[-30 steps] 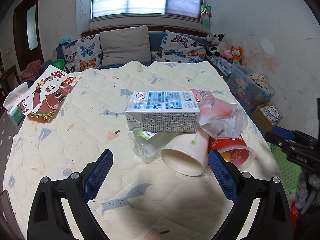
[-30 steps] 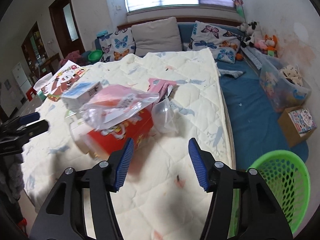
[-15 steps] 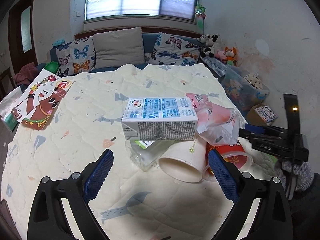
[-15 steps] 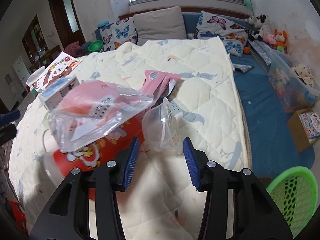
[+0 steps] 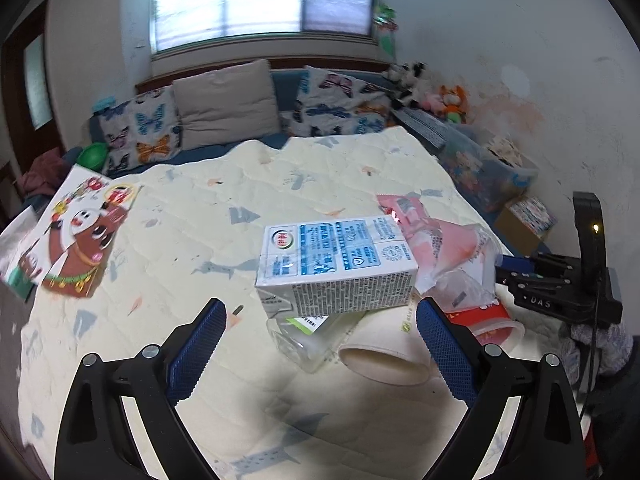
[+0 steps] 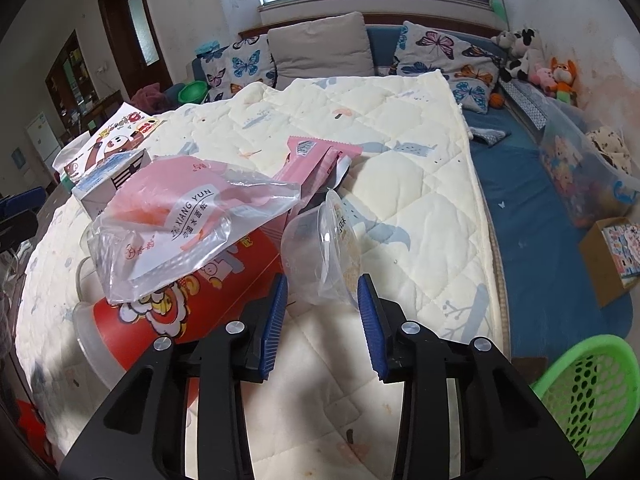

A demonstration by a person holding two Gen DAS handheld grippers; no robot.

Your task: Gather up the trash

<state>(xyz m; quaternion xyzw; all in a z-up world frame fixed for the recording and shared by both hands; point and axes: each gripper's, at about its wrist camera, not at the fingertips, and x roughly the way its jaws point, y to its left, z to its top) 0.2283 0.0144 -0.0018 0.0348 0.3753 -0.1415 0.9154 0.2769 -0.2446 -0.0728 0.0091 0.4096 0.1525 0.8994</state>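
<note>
The right gripper (image 6: 322, 312) has its jaws apart around the clear plastic cup (image 6: 320, 256), which lies on the quilt (image 6: 420, 208) beside the red tub (image 6: 192, 296). The step is grasping; next it must close gently. The left gripper (image 5: 320, 344) waits wide apart before the milk carton (image 5: 336, 268).

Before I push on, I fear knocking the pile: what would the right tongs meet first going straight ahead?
The clear plastic cup, lying on its side just ahead of the open right tongs and roughly between their tips. Depth is unclear, though it looks very near.
</note>
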